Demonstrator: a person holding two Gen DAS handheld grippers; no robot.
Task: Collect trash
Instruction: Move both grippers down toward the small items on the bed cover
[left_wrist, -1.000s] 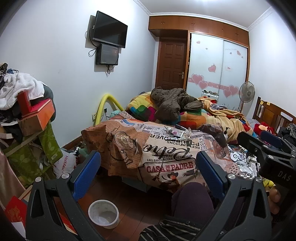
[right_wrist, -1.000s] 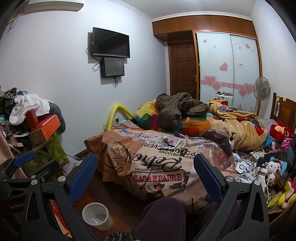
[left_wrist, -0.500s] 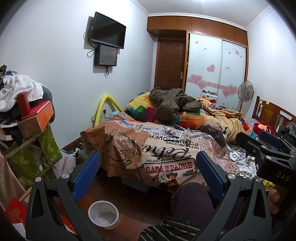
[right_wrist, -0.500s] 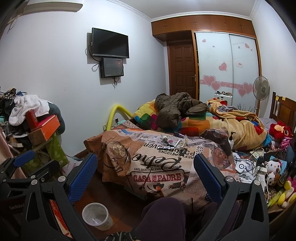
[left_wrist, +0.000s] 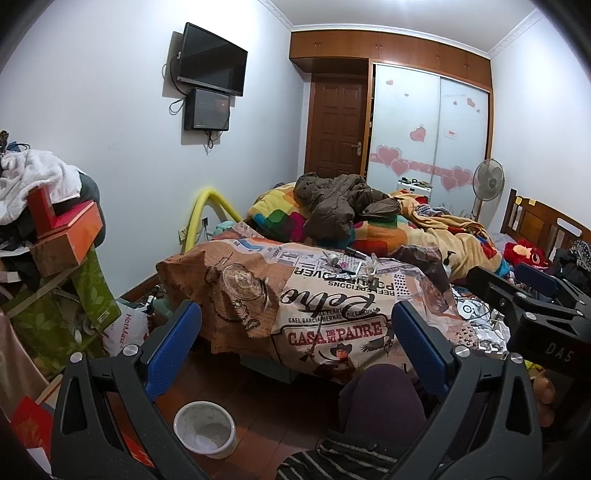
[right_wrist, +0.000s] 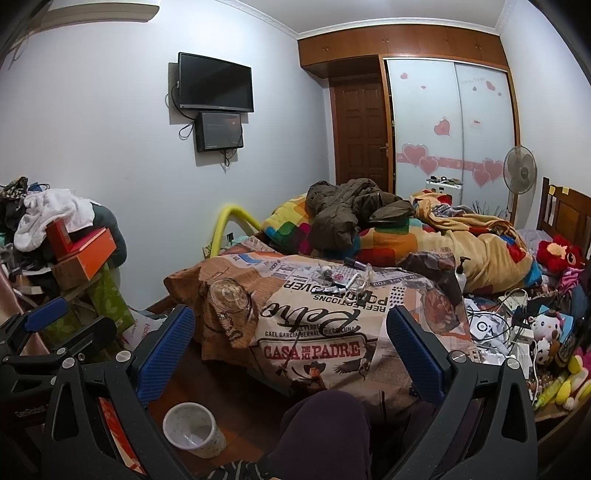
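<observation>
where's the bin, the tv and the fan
bin (left_wrist: 205, 430) left wrist view, inner wall below the rim
tv (right_wrist: 215, 82) right wrist view, middle of the screen
fan (right_wrist: 520, 169) right wrist view, hub of the grille

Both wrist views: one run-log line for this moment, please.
left gripper: open, empty | right gripper: open, empty | small litter: on bed cover, untouched | white bin: on floor

Both grippers are held level, side by side, pointing forward. The left gripper has its jaws spread wide and empty; the right gripper likewise. The person's knee shows below.
</observation>
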